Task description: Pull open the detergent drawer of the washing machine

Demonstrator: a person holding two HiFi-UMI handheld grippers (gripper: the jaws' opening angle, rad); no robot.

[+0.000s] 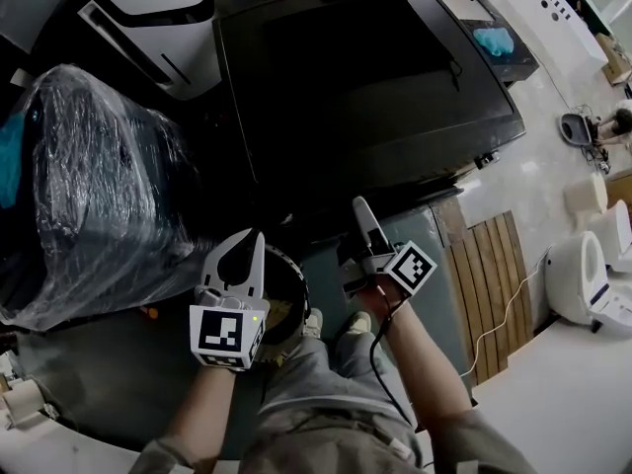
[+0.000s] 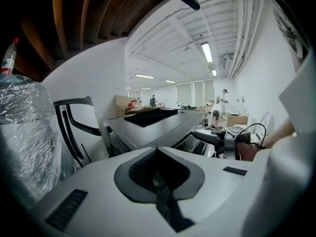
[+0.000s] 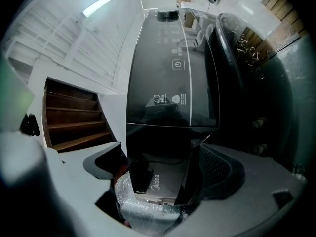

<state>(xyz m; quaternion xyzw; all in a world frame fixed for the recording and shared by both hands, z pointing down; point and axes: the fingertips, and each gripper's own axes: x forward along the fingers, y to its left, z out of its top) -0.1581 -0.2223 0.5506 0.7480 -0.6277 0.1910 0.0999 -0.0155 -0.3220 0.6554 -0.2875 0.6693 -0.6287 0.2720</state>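
Observation:
The black washing machine [image 1: 365, 87] stands in front of me, and its front face is hidden below the top's near edge in the head view. My right gripper [image 1: 363, 215] is rolled on its side at that edge, pointing level at the front. In the right gripper view its jaws [image 3: 158, 154] stand wide open. They frame the end section of the control panel [image 3: 173, 73], a silver face with a Midea logo [image 3: 155, 184] that may be the drawer front; no pad presses on it. My left gripper [image 1: 255, 240] hangs left of it, shut and empty [image 2: 157, 149].
A large plastic-wrapped bundle [image 1: 89, 196] sits close on the left, with a white appliance [image 1: 158, 18] behind it. The machine's round dark door rim [image 1: 286, 284] is just below my grippers. A wooden slat mat [image 1: 494, 275] and white fixtures [image 1: 583, 275] are on the right.

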